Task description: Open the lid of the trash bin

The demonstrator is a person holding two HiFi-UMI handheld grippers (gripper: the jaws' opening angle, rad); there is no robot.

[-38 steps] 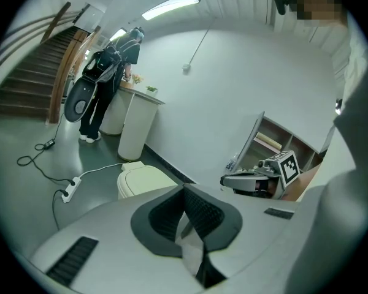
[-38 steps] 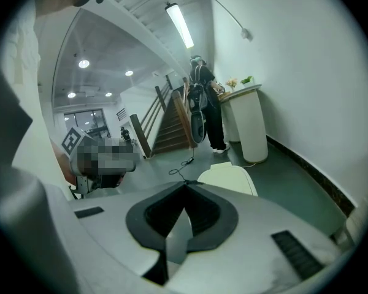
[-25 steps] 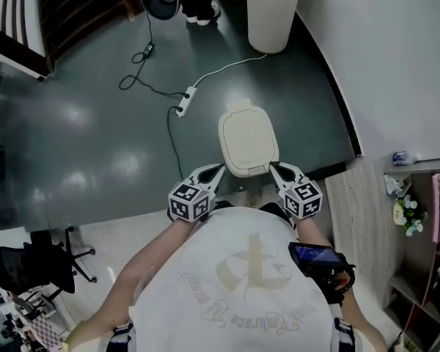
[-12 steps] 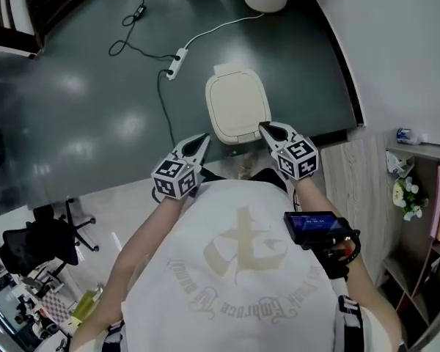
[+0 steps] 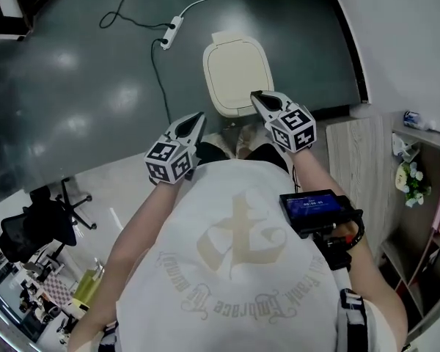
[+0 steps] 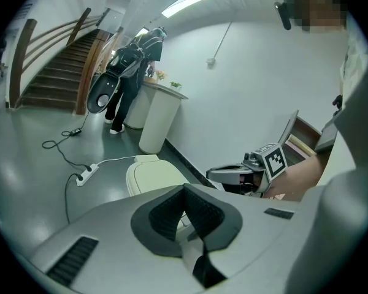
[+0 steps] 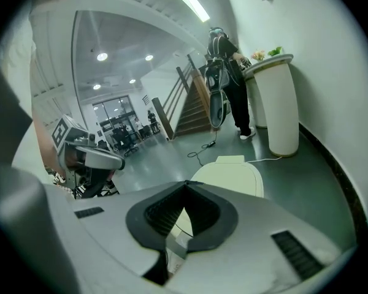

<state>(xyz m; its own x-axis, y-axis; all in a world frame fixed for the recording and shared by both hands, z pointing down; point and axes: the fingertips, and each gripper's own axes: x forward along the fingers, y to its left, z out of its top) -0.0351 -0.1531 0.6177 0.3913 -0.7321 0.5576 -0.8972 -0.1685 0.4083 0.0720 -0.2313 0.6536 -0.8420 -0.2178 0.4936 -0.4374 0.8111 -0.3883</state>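
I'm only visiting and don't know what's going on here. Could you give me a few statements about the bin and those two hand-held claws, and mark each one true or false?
1. The trash bin's lid is down, closed. True.
2. The left gripper is clamped on the lid's edge. False: its jaws are together with nothing between them, and it is off to the left of the bin.
3. A power strip lies on the dark floor, beyond the bin and to its left. True.
4. The right gripper has its jaws spread wide. False: they are together and hold nothing.
5. The lid is black. False: it is a pale cream.
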